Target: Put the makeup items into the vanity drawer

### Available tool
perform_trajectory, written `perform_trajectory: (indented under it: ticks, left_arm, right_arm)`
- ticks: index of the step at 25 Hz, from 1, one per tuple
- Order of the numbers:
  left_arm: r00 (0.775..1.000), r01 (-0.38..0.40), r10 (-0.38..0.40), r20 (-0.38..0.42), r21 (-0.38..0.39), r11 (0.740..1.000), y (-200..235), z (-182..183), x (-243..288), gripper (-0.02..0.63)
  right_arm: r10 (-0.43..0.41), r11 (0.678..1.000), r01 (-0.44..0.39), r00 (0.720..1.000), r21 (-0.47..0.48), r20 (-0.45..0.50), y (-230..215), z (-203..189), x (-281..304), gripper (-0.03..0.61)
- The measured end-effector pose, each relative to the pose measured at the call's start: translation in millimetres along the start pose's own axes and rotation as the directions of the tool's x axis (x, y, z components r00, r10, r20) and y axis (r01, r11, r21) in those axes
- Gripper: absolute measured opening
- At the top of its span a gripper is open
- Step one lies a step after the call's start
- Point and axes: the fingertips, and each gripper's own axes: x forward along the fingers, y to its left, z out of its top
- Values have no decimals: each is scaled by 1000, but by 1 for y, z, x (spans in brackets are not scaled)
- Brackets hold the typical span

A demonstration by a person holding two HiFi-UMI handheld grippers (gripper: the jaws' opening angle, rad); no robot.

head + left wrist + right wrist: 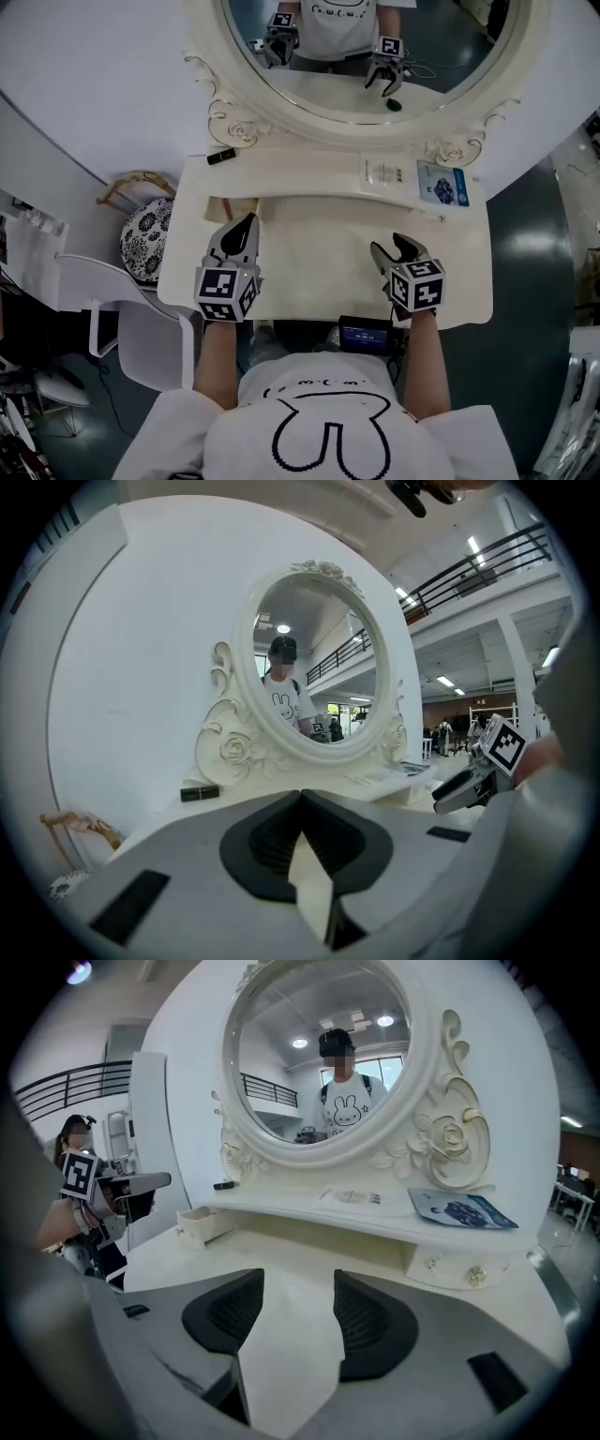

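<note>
A small black makeup tube (pixel 221 157) lies on the left end of the white vanity's upper shelf (pixel 309 169); it also shows in the left gripper view (pixel 200 792) and the right gripper view (pixel 223 1185). Below it a little drawer (pixel 228 208) (pixel 202 1223) stands pulled out. My left gripper (pixel 248 223) (pixel 300 794) hovers over the tabletop just in front of that drawer, its jaws shut with nothing between them. Over the right half of the tabletop, my right gripper (pixel 389 246) (pixel 298 1279) is open and empty.
A white card (pixel 384 173) and a blue packet (pixel 442 183) rest on the shelf's right part. An oval mirror (pixel 366 94) rises behind. The right drawer (pixel 476 1276) is closed. A patterned cushion (pixel 145 239) and a white chair (pixel 103 300) stand left of the vanity.
</note>
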Motion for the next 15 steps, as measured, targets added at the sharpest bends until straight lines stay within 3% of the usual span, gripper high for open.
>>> perform_trajectory:
  ticks: [5,15]
  left_arm:
    - [1000,27,-27,1,0,1000,-34,0,16,28]
    - [998,30,-30,-51,-8,1000,-68,-24,23,28]
  right_arm:
    - [5,1000,-5,1000,-5,-21,-24,-15,-17,264]
    - [12,1000,-11,993,9,-120,-49,-69,-27,265]
